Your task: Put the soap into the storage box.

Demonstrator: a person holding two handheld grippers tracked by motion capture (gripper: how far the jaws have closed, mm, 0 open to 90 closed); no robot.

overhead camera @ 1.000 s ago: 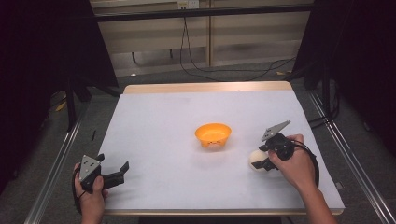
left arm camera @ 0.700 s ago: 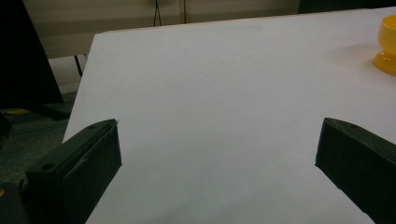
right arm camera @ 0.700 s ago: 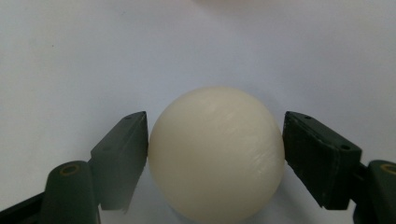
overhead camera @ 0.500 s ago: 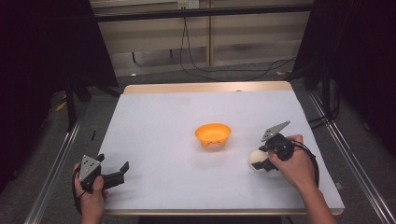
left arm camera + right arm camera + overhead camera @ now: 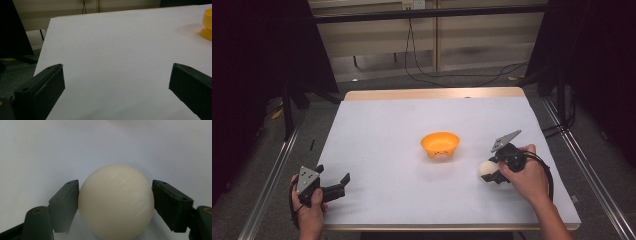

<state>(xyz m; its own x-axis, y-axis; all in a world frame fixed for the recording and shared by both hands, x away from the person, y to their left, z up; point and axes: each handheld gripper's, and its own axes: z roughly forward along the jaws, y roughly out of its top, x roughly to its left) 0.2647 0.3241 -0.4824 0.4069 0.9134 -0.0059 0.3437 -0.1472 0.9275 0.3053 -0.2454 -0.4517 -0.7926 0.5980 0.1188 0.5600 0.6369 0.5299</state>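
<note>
A cream ball [image 5: 116, 201] sits squeezed between the two black jaws of my right gripper [image 5: 115, 202], whose pads touch it on both sides. From above, that ball [image 5: 486, 170] rests low on the white table at the right, with my right gripper [image 5: 491, 172] shut on it. An orange bowl [image 5: 440, 144] stands near the table's middle, a little left of and beyond the ball. At the front left corner my left gripper [image 5: 341, 184] is held open with nothing between its jaws. The left gripper view has the bowl [image 5: 207, 23] at its far right edge.
The white table [image 5: 392, 130] has a wooden far edge and metal rails along both sides. Cables lie on the floor beyond it. A wide stretch of bare sheet [image 5: 120, 50] lies ahead of the left gripper.
</note>
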